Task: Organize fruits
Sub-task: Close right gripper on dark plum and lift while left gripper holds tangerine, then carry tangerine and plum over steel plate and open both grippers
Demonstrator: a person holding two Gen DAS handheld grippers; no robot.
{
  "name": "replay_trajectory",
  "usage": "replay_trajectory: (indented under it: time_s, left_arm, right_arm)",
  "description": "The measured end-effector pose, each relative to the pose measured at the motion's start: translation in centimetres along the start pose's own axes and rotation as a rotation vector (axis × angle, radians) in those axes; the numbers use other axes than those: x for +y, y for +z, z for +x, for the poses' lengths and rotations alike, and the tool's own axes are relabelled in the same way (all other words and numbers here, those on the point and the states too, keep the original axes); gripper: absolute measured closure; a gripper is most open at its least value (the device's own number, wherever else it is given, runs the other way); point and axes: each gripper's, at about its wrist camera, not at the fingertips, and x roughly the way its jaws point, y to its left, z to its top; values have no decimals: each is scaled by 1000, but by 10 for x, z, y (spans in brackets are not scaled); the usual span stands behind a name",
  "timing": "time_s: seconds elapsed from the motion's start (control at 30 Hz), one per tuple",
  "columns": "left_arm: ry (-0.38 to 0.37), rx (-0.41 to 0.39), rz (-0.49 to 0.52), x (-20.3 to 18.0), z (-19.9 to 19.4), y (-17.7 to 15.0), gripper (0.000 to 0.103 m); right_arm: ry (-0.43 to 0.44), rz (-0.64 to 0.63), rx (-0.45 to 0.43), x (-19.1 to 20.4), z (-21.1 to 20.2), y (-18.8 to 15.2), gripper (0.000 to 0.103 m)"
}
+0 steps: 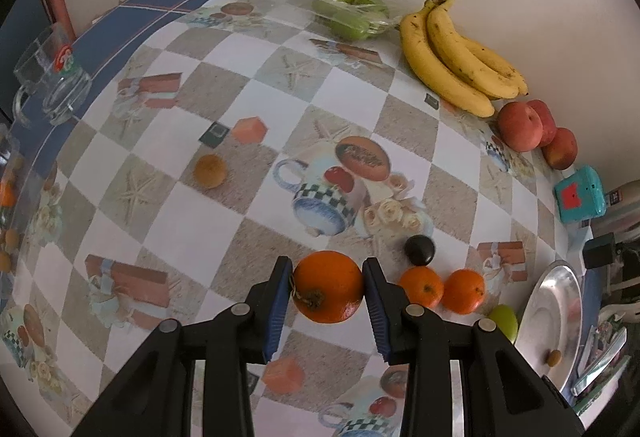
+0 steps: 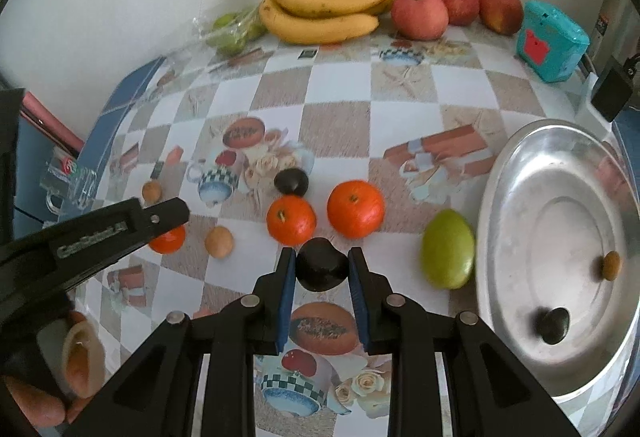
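Observation:
My left gripper (image 1: 327, 279) is shut on an orange (image 1: 328, 287), held just above the patterned tablecloth. My right gripper (image 2: 322, 269) is shut on a dark plum-like fruit (image 2: 321, 269). Two oranges (image 2: 291, 224) (image 2: 355, 209) and another dark fruit (image 2: 291, 181) lie just beyond it. A green fruit (image 2: 448, 249) lies beside the metal plate (image 2: 520, 173), which holds a dark fruit (image 2: 554, 325) and a small brown one (image 2: 611, 265). The left gripper also shows at the left of the right wrist view (image 2: 160, 219), with its orange (image 2: 168, 239) partly hidden.
Bananas (image 2: 324, 7), three red apples (image 2: 419, 15) and bagged green fruit (image 2: 232, 31) line the back wall. A teal box (image 2: 552, 41) stands at the right. Small brown fruits (image 2: 219, 241) (image 2: 152, 191) lie on the cloth. Glass mugs (image 1: 52, 77) stand at the far left.

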Motion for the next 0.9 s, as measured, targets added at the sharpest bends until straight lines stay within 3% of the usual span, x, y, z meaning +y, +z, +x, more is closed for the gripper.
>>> replay_trajectory:
  time_s: [0.43, 0.57, 0.9]
  left_arm:
    - [-23, -30, 123, -67, -1, 13, 64]
    - [-36, -21, 157, -82, 1, 5, 64]
    - [-119, -8, 377, -154, -7, -40, 64]
  right_arm:
    - [-8, 97, -66, -45, -30, 11, 76]
    - [-34, 155, -83, -69, -38, 10, 76]
    - [-133, 296, -107, -133, -58, -1, 76]
